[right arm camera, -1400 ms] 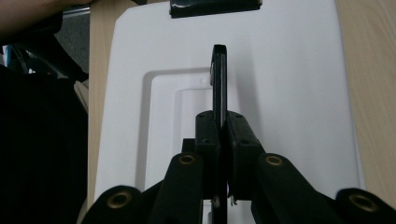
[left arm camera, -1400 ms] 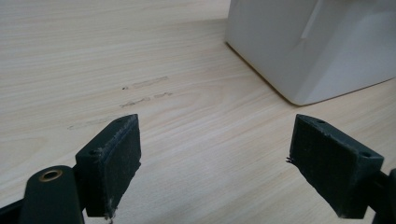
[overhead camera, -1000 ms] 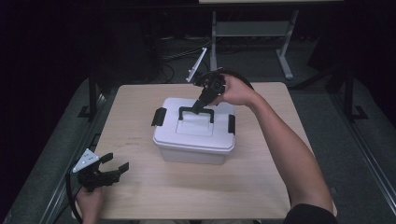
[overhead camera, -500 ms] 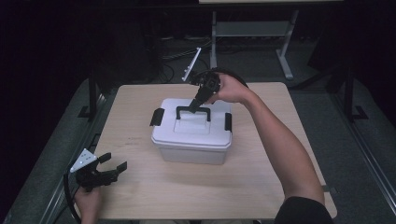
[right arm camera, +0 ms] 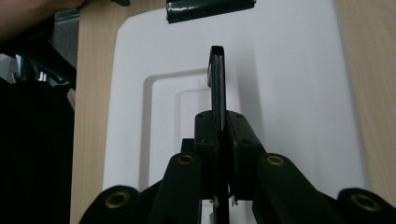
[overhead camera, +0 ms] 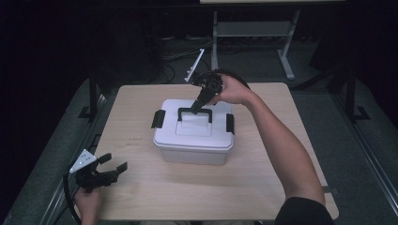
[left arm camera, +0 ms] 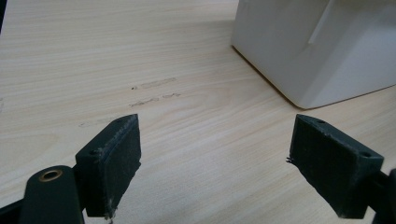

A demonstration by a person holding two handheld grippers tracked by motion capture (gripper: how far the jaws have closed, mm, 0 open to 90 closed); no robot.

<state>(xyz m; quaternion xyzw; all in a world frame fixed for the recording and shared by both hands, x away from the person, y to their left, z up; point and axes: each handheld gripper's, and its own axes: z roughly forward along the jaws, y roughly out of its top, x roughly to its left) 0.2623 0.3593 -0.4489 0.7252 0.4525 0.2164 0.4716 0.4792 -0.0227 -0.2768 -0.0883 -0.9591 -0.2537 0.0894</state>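
Note:
A white lidded storage box (overhead camera: 193, 143) stands mid-table, with black side latches (overhead camera: 158, 119) and a black carry handle (overhead camera: 195, 112) raised upright. My right gripper (overhead camera: 197, 107) reaches down from the far side and is shut on the handle's bar. In the right gripper view the jaws (right arm camera: 219, 128) pinch the thin handle (right arm camera: 217, 79) above the white lid (right arm camera: 289, 93). My left gripper (overhead camera: 115, 165) rests at the table's front left corner, open and holding nothing. Its pads (left arm camera: 116, 154) stand wide apart over bare wood, with the box's corner (left arm camera: 317, 46) ahead to the right.
The light wooden table (overhead camera: 263, 187) has free room in front of and beside the box. Faint marks on the wood (left arm camera: 154, 84) lie ahead of the left gripper. A metal stand (overhead camera: 253, 28) and cables sit on the dark floor beyond the far edge.
The right hand has shifted very slightly while still gripping the raised handle. The box and the left gripper have stayed where they were.

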